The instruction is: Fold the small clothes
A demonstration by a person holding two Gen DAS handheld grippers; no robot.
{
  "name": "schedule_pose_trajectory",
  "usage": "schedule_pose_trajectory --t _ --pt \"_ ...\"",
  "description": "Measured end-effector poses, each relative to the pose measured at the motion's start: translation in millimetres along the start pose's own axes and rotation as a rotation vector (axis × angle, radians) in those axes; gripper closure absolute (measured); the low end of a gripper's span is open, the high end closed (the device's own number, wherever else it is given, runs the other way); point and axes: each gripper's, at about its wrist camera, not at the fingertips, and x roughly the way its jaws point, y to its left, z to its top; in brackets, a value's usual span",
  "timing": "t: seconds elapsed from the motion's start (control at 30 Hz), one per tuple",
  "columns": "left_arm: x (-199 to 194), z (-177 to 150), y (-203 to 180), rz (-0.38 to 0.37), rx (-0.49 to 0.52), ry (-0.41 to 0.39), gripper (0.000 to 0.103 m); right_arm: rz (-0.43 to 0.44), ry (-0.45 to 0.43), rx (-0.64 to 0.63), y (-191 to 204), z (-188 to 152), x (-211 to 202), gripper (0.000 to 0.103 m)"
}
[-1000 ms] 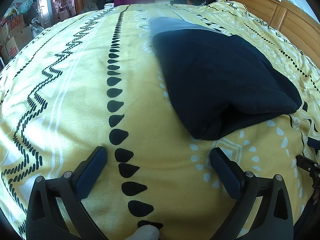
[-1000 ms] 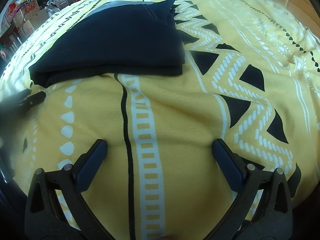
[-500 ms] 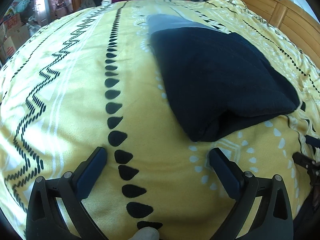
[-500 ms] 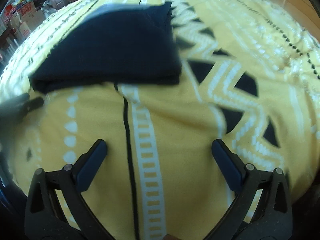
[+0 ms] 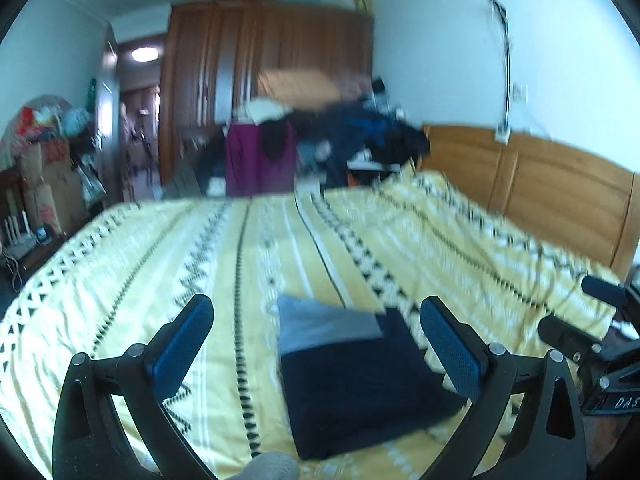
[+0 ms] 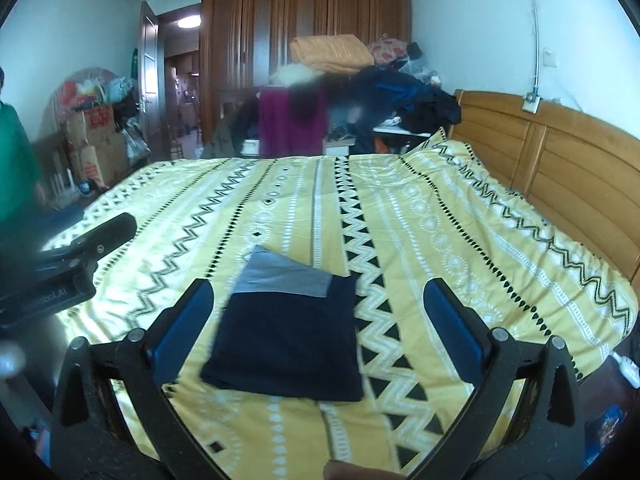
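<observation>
On yellow patterned bedspread [image 6: 440, 216], folded dark garment [image 6: 288, 344], both grippers' jaws spread, empty, writing unreadable.

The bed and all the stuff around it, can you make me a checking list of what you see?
Surface: yellow patterned bedspread, a few wrinkles near the headboard.
Job's things: dark folded garment with a grey band, lying flat.
Clutter: clothes pile past the bed; boxes by the door.
Grippers: left gripper and right gripper open, empty, above the bed.
Cables: wall cable down to a socket.
Surroundings: wooden wardrobe; a person in green at the left edge.
</observation>
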Motion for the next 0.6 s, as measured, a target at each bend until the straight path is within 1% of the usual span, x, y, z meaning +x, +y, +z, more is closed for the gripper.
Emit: schedule_pose_trajectory --t 0.07,0.17,0.27,0.4,0.6 --pt "-15 9 0 -0.01 -0.014 -0.005 0.0 0.002 0.024 0.002 3 2 -3 0.0" --pt "-26 14 -2 0.016 -0.01 0.01 0.0 -0.018 0.029 -0.009 5 -1 -9 0.0" --pt "-34 13 -2 0.022 -0.026 0.02 0.0 -0.023 0.054 -0.001 3 -3 -9 0.0" --pt "-42 4 -6 0.027 -0.016 0.043 0.0 -0.019 0.065 0.022 1 -13 -17 0.0" --pt "-42 -4 -12 0.032 -0.006 0.063 0.0 -0.016 0.083 0.02 1 -19 -17 0.0"
